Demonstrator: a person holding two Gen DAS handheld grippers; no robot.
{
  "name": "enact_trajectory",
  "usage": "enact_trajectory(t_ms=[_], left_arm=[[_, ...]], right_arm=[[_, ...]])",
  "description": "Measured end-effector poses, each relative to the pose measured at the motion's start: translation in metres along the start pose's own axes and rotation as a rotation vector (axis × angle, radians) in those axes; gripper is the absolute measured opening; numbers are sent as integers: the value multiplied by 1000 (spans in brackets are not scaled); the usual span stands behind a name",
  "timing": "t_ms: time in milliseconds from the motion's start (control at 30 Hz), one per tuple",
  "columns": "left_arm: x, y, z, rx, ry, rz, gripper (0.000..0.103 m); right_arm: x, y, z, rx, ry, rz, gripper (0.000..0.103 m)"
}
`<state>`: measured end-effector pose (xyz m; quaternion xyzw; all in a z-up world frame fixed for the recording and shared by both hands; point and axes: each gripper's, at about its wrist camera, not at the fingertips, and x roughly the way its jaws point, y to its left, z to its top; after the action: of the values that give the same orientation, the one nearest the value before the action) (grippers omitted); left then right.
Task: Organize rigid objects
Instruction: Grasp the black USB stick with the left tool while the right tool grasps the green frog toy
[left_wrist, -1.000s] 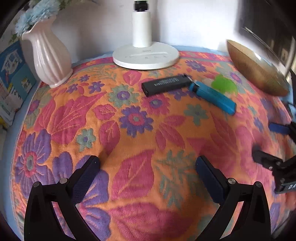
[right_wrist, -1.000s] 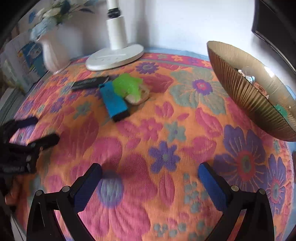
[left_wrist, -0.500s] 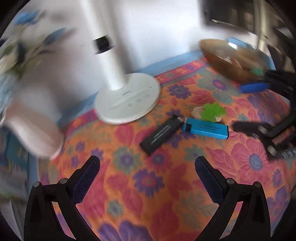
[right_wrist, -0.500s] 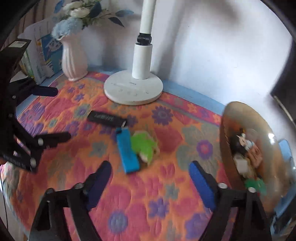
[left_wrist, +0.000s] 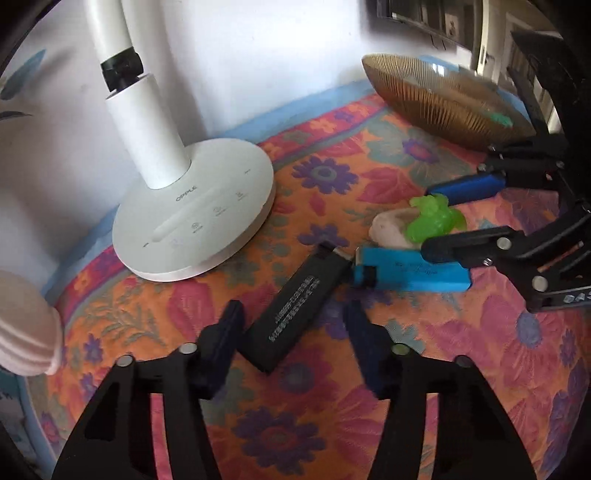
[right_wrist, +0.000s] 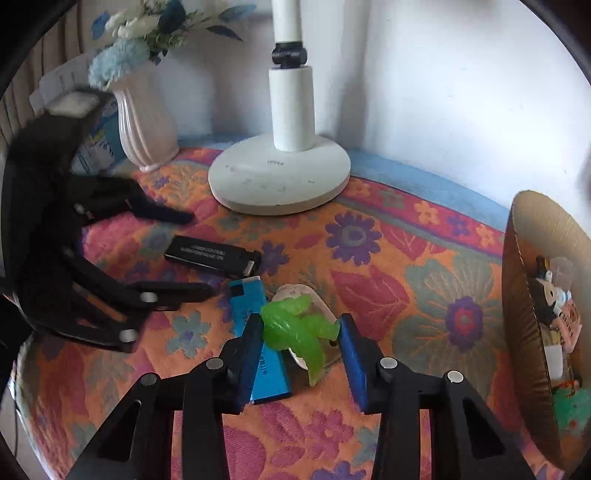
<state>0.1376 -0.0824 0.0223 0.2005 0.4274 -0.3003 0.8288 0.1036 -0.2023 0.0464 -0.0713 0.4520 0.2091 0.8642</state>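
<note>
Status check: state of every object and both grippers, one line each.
Left gripper: open, straddling black lighter.
Right gripper: open, around green toy.
Black rectangular lighter: flat on cloth.
Blue rectangular lighter: flat.
Translucent green frog toy: on pale shell.
Gold ribbed bowl: holds trinkets.
White lamp: upright.

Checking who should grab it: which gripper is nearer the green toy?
Right. The right gripper has its open fingers on either side of the green toy. The left gripper straddles the black stick, with the blue lighter between it and the toy.
</note>
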Motion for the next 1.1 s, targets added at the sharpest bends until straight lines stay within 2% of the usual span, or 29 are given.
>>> enact_trajectory(t_ms=[67, 100, 267, 367, 467, 600, 667, 700, 767, 800, 933, 1033, 1067, 1100], left_arm=[[-3, -3, -3, -20, -6, -14, 23], [-6, -5, -4, -36, -7, -2, 21], [-31, -19, -26, -123, -1, 66, 21], [-51, -33, -48, -174, 12, 101, 21], [-64, -43, -76, -252, 50, 122, 21], [-77, -58, -97, -296, 15, 181, 22], [-78, -60, -101, -322, 2, 204, 23], [-78, -60, -103, -340, -9, 203, 31], [-78, -57, -107, -367, -19, 195, 36], [-80, -56, -107, -382, -21, 189, 36], [-73, -51, -100, -442, -16, 173, 39], [-69, -56, -95, -423, -14, 207, 39], [-68, -59, -93, -410, -13, 215, 38], [-67, -62, -91, -397, -15, 219, 30]], right_arm=[[-10, -4, -3, 38, -23, 16, 40], [-17, -7, -4, 68, -35, 27, 40], [-56, -15, -19, 154, -85, 31, 40], [-75, -16, -38, 193, -70, -2, 40], [-79, -19, -66, 242, -26, 12, 40], [-66, -16, -95, 267, 4, 13, 40], [-63, -11, -104, 252, -3, 4, 41], [-60, -10, -109, 256, 12, 15, 44], [-64, -10, -114, 263, -9, 39, 63], [-67, -9, -116, 270, -17, 43, 66], [-67, -7, -113, 249, -1, -29, 67], [-64, -9, -102, 251, -8, -51, 67], [-61, -9, -99, 251, -3, -64, 67], [-57, -8, -95, 242, 4, -89, 65]])
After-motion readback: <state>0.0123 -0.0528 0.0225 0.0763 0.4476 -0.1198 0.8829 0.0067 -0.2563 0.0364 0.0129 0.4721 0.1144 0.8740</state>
